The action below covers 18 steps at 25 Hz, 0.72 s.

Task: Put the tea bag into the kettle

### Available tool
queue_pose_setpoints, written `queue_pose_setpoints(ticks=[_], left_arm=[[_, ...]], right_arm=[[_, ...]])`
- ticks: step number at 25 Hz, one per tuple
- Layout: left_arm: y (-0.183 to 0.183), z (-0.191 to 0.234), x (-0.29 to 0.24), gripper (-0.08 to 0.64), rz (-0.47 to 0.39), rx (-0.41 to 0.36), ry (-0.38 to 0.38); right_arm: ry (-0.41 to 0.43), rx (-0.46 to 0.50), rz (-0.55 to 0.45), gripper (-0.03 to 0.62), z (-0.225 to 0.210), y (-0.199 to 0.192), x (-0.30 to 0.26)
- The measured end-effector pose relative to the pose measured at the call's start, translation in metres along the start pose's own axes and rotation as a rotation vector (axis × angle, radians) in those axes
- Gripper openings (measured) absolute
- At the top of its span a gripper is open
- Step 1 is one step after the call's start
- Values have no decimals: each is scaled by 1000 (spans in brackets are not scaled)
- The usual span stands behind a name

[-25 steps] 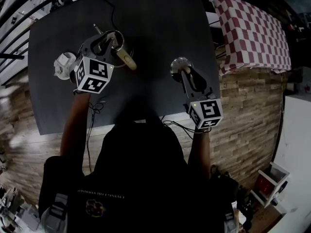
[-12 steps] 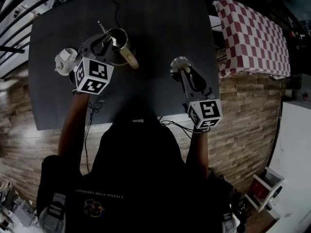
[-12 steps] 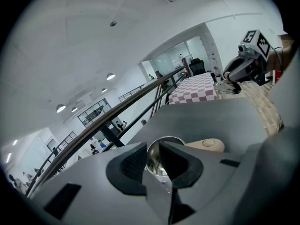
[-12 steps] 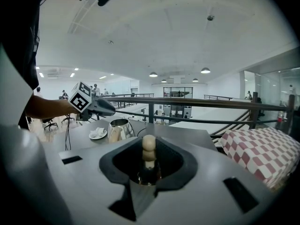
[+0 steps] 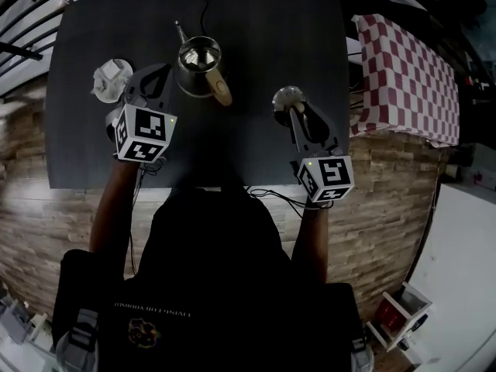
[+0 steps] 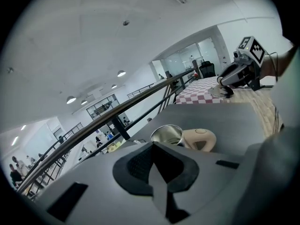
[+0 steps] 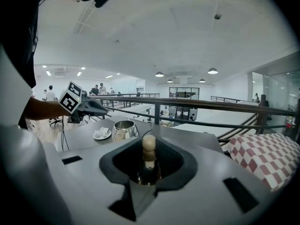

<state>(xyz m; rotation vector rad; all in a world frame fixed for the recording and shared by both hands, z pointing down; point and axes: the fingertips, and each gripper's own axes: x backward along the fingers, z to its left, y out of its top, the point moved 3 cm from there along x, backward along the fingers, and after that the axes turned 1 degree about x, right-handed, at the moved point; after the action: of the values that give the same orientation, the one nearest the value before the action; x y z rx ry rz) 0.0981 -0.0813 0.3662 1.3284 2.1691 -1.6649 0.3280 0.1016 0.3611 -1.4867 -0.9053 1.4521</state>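
Only the left gripper [image 5: 153, 76] has moved, back off the kettle [image 5: 199, 59].

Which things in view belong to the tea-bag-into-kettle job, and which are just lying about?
Job: kettle; lid, held by its knob in the right gripper; saucer with what looks like tea bags; left gripper, empty.
Lying about: checked cloth; loose cables.

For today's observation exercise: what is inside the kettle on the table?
The kettle stands open, showing shiny metal inner walls. Its bottom is too dim and small to tell whether anything lies there. Its lid is off, held by the right hand-held gripper.
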Motion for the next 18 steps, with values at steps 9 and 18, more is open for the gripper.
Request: queue_pose_setpoints(ticks=[9, 18], left_arm=[[-30, 26, 43, 6, 24, 61, 92], [-73, 53, 87, 5, 75, 135, 196]], right_arm=[[84, 66, -8, 98, 18, 24, -33], [190, 131, -24, 98, 51, 52, -77]])
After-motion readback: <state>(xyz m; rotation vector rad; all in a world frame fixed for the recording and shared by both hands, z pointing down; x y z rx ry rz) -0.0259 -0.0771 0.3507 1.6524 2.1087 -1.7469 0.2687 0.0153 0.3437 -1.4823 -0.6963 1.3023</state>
